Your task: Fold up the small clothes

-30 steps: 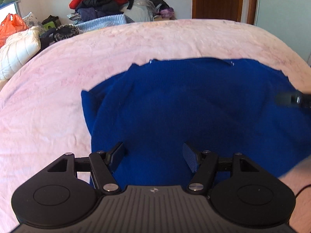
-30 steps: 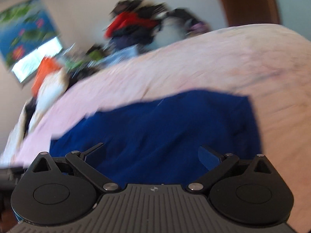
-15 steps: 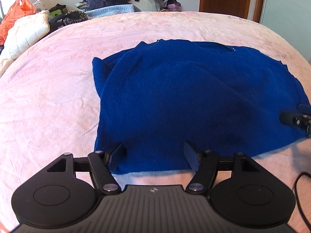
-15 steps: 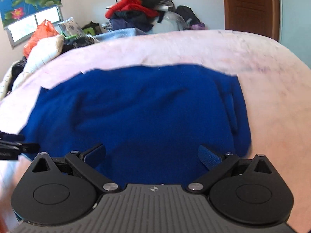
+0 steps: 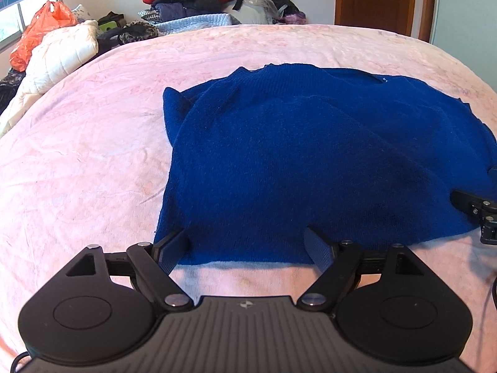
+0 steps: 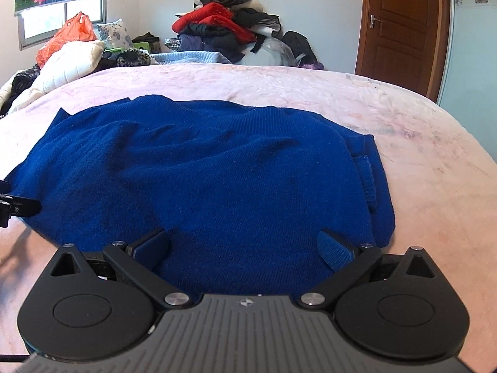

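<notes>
A dark blue knit sweater (image 5: 310, 155) lies spread on the pink bed cover (image 5: 77, 155), with some wrinkles and a sleeve folded along its right side (image 6: 366, 174). My left gripper (image 5: 245, 245) is open and empty, its fingers at the sweater's near hem on the left part. My right gripper (image 6: 245, 245) is open and empty over the near hem on the right part; the sweater (image 6: 217, 171) fills the view ahead of it. The right gripper's tip shows at the right edge of the left wrist view (image 5: 475, 208).
A heap of clothes (image 6: 223, 31) sits beyond the far edge of the bed. A white quilt (image 5: 59, 52) and an orange plastic bag (image 5: 40, 28) lie at the far left. A wooden door (image 6: 400, 28) stands at the back right.
Both grippers have drawn back toward the near edge of the bed and steadied. The sweater now lies farther ahead, its near hem at the fingertips. Both stay open.
</notes>
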Motion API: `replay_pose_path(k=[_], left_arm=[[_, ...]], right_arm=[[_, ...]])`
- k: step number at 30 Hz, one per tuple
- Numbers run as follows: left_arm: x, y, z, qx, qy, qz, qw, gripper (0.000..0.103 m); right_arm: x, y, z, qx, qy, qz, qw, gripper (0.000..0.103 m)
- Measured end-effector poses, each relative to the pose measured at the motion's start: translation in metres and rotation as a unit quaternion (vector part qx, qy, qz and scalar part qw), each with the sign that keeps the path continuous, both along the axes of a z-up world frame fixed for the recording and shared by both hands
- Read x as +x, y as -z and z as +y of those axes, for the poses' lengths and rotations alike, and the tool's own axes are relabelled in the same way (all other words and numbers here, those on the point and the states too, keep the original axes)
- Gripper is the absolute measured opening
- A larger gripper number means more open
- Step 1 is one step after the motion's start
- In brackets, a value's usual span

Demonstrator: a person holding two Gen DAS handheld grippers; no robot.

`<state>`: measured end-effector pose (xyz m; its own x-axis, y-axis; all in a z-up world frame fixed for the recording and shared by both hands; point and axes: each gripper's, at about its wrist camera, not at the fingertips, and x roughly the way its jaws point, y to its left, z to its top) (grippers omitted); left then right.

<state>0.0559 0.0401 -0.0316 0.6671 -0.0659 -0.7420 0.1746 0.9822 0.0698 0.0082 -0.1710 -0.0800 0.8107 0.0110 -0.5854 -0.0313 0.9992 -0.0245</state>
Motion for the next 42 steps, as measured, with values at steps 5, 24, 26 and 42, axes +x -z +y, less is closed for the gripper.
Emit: replay_pose_path(k=[5, 24, 26, 42], left_arm=[[-0.013, -0.006, 0.012, 0.022, 0.000, -0.032, 0.9993, 0.083], [-0.054, -0.028, 0.118, -0.031, -0.044, -0.003, 0.9985, 0.083], [-0.048, -0.046, 0.111, -0.031, -0.047, -0.041, 0.9976, 0.083], [0.067, -0.045, 0.065, 0.013, -0.046, -0.029, 0.9985, 0.084]], right_arm=[[-0.002, 0.000, 0.000, -0.001, -0.002, -0.002, 1.000, 0.103], [-0.014, -0.025, -0.004, 0.046, -0.010, -0.018, 0.999, 0.102], [-0.016, -0.038, 0.005, 0.049, -0.029, -0.034, 0.998, 0.102], [-0.010, -0.040, 0.140, -0.133, -0.192, -0.040, 0.971, 0.102]])
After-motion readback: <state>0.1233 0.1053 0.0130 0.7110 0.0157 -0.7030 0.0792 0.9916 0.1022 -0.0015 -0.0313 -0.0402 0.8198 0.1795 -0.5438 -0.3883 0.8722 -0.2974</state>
